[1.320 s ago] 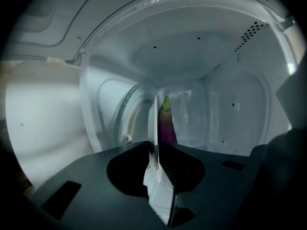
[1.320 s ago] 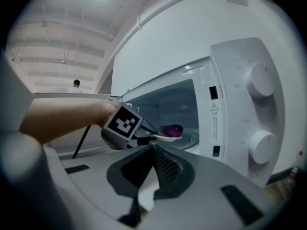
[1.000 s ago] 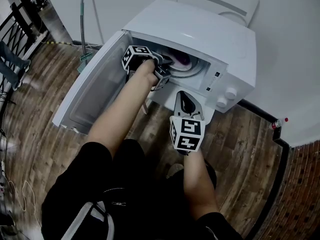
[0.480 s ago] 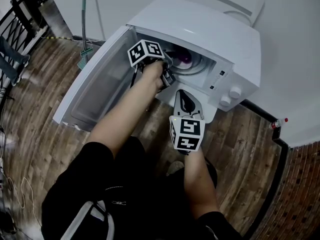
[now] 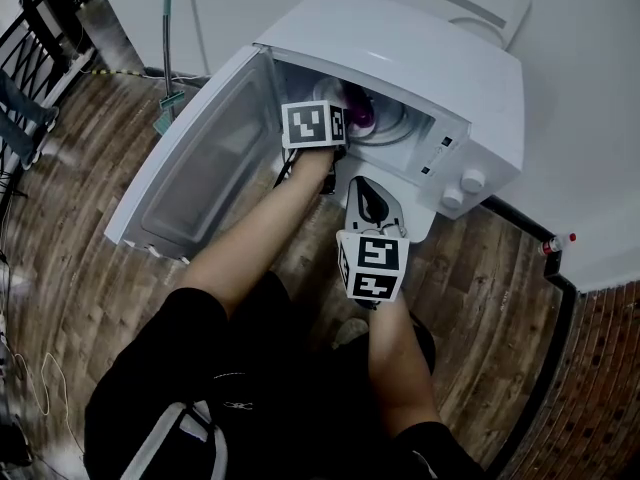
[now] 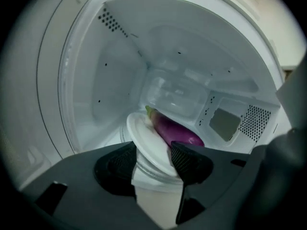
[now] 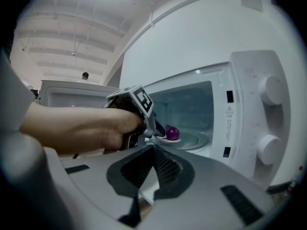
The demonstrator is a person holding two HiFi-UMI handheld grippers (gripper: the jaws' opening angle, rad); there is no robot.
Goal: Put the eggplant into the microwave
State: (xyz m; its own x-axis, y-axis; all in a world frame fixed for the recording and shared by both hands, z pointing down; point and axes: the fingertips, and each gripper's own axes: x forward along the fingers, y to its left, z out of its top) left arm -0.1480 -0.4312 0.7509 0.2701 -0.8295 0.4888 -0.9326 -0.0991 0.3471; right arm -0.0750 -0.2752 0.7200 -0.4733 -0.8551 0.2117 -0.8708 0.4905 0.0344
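The purple eggplant (image 6: 175,131) lies on a white plate (image 6: 144,140) inside the open white microwave (image 5: 400,48). It also shows as a small purple shape in the head view (image 5: 358,116) and in the right gripper view (image 7: 171,132). My left gripper (image 6: 154,157) is at the mouth of the cavity; its jaws are opening. The plate's near rim shows between the pads, and they do not press on it. My right gripper (image 7: 154,153) hangs low in front of the microwave, shut and empty. In the head view it sits below the control panel (image 5: 370,200).
The microwave door (image 5: 200,168) swings out to the left, beside my left arm. Two knobs (image 5: 460,190) sit on the panel at the right. The microwave stands on a wooden floor (image 5: 60,238) against a white wall. A small red-capped object (image 5: 558,244) lies at the right.
My left gripper has rolled, so its marker cube now faces the head camera, and it has shifted slightly right at the opening. The right gripper has stayed in place.
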